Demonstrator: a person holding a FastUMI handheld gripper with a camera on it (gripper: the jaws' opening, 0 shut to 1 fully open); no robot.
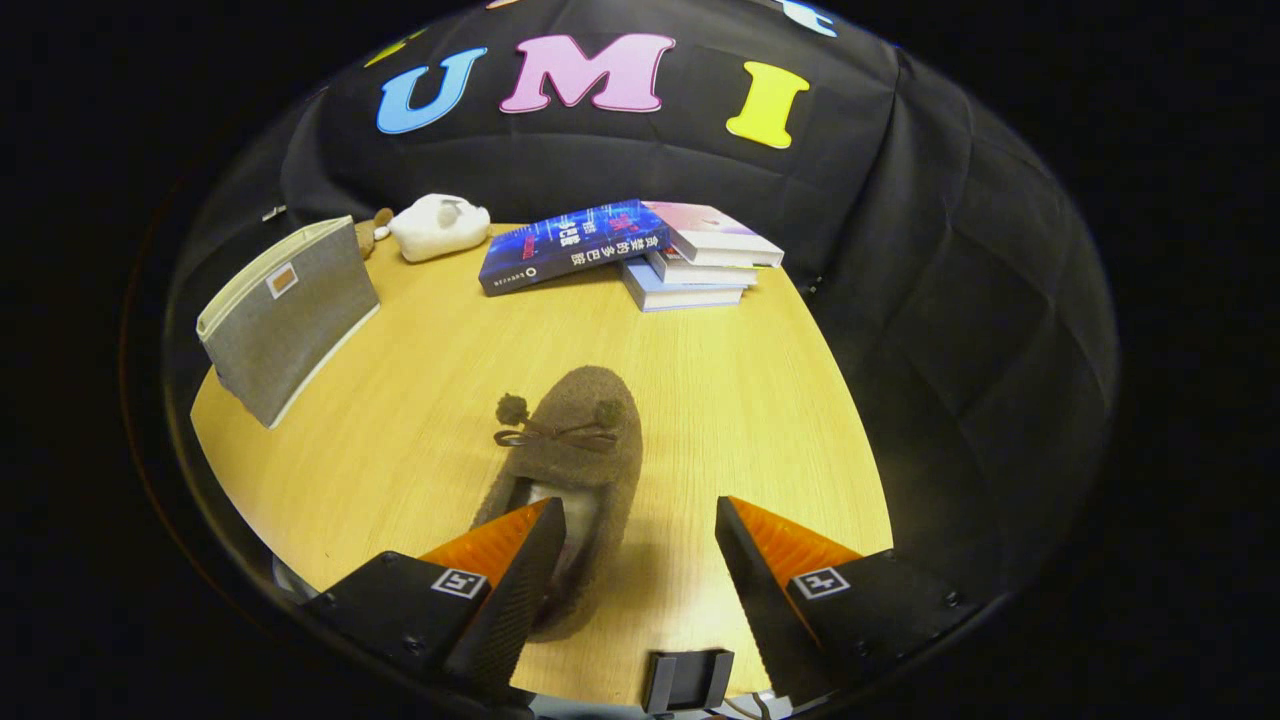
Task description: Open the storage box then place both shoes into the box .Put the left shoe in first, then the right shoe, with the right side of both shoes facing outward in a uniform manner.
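Between the spread, empty fingers (635,512), a brown fuzzy shoe (575,445); beyond, unreadable-titled books (640,250).

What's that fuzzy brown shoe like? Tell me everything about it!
The fuzzy brown shoe is a soft, fleecy-looking slipper with a thin bow and two little pompoms on top. It lies flat on the wooden table, toe pointing away toward the books. Its opening shows a pale lining. The open gripper hovers over its heel end; one finger overlaps it, though contact is unclear.
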